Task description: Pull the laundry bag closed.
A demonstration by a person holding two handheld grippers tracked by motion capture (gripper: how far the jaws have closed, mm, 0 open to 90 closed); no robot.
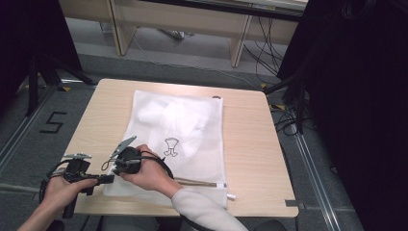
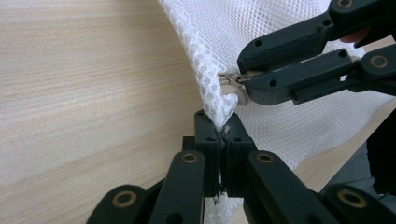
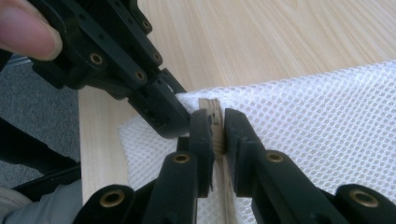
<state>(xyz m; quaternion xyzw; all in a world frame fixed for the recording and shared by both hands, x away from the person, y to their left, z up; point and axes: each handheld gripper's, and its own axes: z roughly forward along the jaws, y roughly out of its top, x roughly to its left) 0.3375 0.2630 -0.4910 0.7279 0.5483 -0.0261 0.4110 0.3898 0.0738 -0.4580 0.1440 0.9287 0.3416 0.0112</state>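
White mesh laundry bag (image 1: 175, 139) flat on wooden counter (image 1: 250, 144), mid-counter, long axis running away from near edge; white garment bundled inside toward far end, small dark logo near middle. Tan zipper tape (image 1: 197, 181) along near edge, small white tab at its rt end.

Left gripper (image 2: 223, 133) at bag's near-left corner — fingers (image 2: 205, 140) together, clamped on mesh right at corner, cloth pinched into a ridge climbing up from the pads. Right gripper (image 3: 217, 135) just beside it, nearly touching; fingers (image 3: 201, 140) closed on zipper pull (image 2: 232, 84) at end of the tan tape, tape running down between the pads in right gripper view. Both hands low at near-left of counter in high view, right forearm crossing over bag's near edge.

Handling, judged: bag light, limp, no stiffness — will drape and bunch, slide easily on smooth wood. Mesh open-weave, grippy enough for pads but prone to snag or stretch if yanked. Pull small, metal-looking, slippery; easy to lose if grip rolls. Best holds as now: corner seam for anchor (doubled fabric, strongest spot), pull tab for travel. Likely step: zip run along near edge w/ left hand holding counter-tension. Risk — slack mesh feeding into slider, or whole bag dragging along if anchor slips. Contents soft, nothing fragile seen.
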